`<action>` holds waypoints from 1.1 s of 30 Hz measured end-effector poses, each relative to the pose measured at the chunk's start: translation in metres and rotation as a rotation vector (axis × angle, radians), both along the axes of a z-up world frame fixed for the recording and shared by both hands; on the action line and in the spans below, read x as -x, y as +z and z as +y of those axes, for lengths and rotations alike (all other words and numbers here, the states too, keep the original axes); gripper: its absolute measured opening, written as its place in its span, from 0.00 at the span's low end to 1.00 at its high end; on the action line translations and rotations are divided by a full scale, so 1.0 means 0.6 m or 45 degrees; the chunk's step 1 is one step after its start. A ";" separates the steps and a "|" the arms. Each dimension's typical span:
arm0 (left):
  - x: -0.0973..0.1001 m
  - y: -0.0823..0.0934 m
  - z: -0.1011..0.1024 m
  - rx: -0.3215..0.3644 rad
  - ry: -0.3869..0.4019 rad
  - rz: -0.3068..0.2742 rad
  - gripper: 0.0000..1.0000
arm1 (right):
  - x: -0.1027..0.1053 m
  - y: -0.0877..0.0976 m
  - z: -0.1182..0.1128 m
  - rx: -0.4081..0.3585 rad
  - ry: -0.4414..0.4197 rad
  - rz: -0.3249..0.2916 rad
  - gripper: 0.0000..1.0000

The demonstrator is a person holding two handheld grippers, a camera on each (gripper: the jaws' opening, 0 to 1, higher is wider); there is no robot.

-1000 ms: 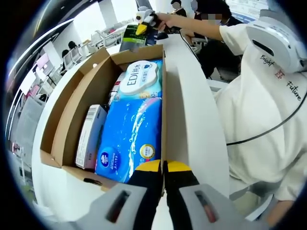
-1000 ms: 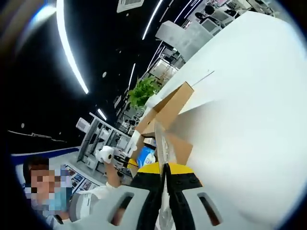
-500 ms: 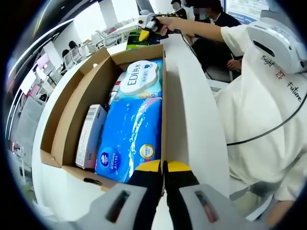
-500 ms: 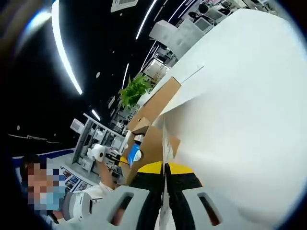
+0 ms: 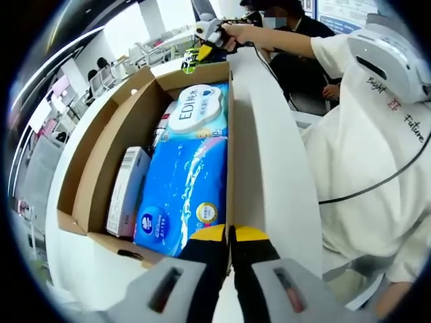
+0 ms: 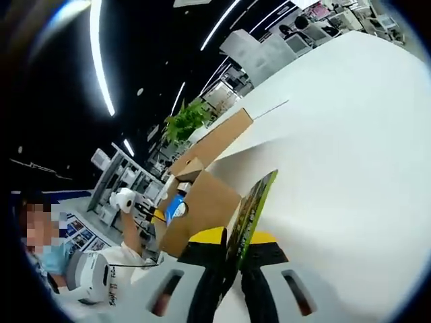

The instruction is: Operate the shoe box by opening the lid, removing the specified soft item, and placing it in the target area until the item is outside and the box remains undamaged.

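Right fingers (image 6: 232, 245) pinch green packet (image 6: 250, 208); shoe box (image 5: 101, 155) open.

Packs (image 5: 185, 188) lie in the box (image 5: 108, 161) on the table (image 5: 269, 168); a person (image 5: 377, 148) stands right of it.
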State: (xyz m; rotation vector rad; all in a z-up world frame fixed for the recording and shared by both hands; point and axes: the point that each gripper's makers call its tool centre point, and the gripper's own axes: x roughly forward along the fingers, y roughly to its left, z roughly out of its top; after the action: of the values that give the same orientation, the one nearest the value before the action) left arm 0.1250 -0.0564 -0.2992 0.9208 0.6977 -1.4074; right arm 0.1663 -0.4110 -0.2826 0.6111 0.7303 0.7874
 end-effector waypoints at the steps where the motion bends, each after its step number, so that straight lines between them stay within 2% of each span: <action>1: 0.000 0.000 0.000 0.000 -0.001 0.000 0.02 | 0.001 0.000 -0.001 0.003 0.003 -0.006 0.05; 7: 0.001 0.000 -0.001 0.000 -0.004 -0.002 0.02 | -0.001 -0.010 -0.015 0.084 -0.012 -0.020 0.06; 8: 0.001 0.000 -0.001 0.000 -0.004 -0.002 0.02 | 0.000 -0.016 -0.020 0.142 0.008 -0.039 0.07; 10: 0.001 0.000 -0.002 0.000 -0.003 -0.003 0.02 | 0.000 -0.028 -0.030 0.222 0.005 -0.019 0.10; 12: 0.000 0.000 -0.002 -0.001 -0.002 -0.005 0.02 | 0.003 -0.046 -0.038 0.392 0.022 -0.056 0.13; 14: 0.000 0.000 -0.002 -0.001 -0.003 -0.006 0.02 | 0.002 -0.047 -0.038 0.425 0.023 -0.075 0.14; 16: 0.000 0.000 -0.002 -0.002 -0.004 -0.006 0.02 | 0.004 -0.043 -0.029 0.402 0.041 -0.077 0.15; 17: 0.000 0.000 -0.002 -0.002 -0.004 -0.006 0.02 | 0.002 -0.045 -0.033 0.431 0.042 -0.078 0.16; 18: 0.000 0.000 -0.002 -0.001 -0.004 -0.006 0.02 | -0.003 -0.052 -0.043 0.513 0.046 -0.106 0.16; 21: 0.000 0.000 -0.002 -0.001 -0.005 -0.007 0.02 | -0.003 -0.060 -0.046 0.598 0.080 -0.123 0.17; 24: -0.001 0.000 -0.002 0.000 -0.006 -0.008 0.02 | -0.005 -0.062 -0.048 0.621 0.101 -0.133 0.18; 31: -0.002 0.000 -0.001 0.002 -0.007 -0.010 0.02 | -0.013 -0.056 -0.064 0.724 0.085 -0.233 0.20; 33: -0.002 0.000 -0.001 0.001 -0.007 -0.010 0.02 | -0.014 -0.057 -0.068 0.718 0.061 -0.219 0.20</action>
State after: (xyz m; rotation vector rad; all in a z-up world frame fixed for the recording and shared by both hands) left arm 0.1261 -0.0570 -0.2990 0.9278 0.6887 -1.4083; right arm 0.1744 -0.4518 -0.3169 0.0169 0.7665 0.6284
